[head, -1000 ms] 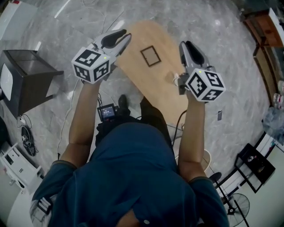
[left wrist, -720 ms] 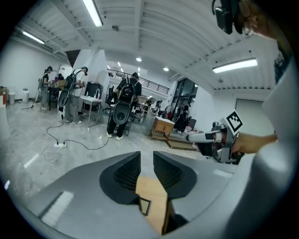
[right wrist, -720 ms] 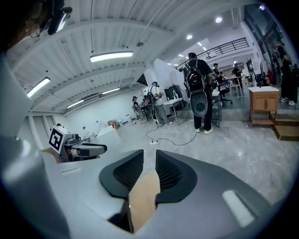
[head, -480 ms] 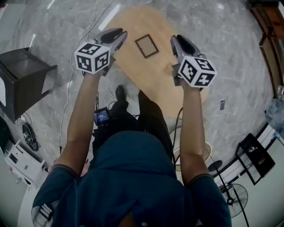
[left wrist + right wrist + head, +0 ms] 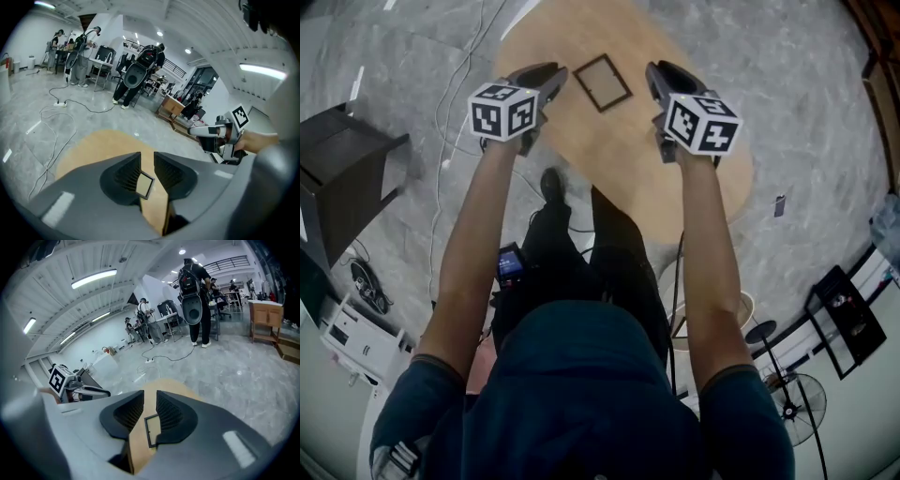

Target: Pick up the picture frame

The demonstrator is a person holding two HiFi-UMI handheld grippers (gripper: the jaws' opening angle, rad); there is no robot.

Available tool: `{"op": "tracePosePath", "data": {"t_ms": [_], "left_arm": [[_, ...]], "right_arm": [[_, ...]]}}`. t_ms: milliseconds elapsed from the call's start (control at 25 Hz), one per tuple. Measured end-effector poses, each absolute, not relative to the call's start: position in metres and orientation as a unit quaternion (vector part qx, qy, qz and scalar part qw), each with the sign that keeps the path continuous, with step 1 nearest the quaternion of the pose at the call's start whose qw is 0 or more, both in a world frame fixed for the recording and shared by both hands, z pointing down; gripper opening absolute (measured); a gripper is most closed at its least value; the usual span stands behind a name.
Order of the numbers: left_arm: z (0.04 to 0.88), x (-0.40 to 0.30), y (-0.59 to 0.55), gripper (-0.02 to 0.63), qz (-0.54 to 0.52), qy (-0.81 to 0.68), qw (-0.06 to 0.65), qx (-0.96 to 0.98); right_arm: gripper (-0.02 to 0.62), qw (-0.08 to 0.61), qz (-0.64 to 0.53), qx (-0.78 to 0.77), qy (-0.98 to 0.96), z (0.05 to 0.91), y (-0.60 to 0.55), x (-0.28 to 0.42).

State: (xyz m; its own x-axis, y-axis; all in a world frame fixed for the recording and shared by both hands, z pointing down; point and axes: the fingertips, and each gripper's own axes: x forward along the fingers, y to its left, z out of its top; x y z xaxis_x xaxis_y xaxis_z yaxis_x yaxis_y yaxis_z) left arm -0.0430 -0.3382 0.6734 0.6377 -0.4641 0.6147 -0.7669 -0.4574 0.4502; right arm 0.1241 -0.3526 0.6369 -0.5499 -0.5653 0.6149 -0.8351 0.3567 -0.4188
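Observation:
A small dark-rimmed picture frame (image 5: pixel 602 82) lies flat on the oval wooden table (image 5: pixel 712 164). My left gripper (image 5: pixel 551 73) hangs just left of the frame and my right gripper (image 5: pixel 654 73) just right of it, both above the tabletop. In the left gripper view the jaws (image 5: pixel 147 159) stand a narrow gap apart, with the frame (image 5: pixel 144 186) showing below through the gap. The right gripper (image 5: pixel 150 397) shows the same narrow gap, empty, with the frame (image 5: pixel 152 430) under it. Neither gripper touches the frame.
A dark box (image 5: pixel 347 159) stands on the marble floor at the left, with cables (image 5: pixel 455 94) beside the table. A fan (image 5: pixel 792 408) and a black rack (image 5: pixel 844 323) are at the lower right. People (image 5: pixel 140 75) stand at desks far off.
Both grippers have moved forward and closer together, and now flank the frame. The head view has tilted, so the table and frame sit higher in the picture.

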Motion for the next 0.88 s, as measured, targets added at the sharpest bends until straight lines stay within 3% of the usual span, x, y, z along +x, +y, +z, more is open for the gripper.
{"op": "tracePosePath", "data": {"t_ms": [360,880], "left_arm": [[0.772,-0.045,-0.332,0.087,0.225,-0.375,0.441,0.784],[0.879,-0.025,-0.309,0.1,0.275,-0.36,0.493,0.743]], "right_arm": [[0.066,0.219,0.401,0.418,-0.785,0.737,-0.359,0.108],[0.066,0.28,0.443,0.392,-0.756,0.855,-0.349,0.096]]}}
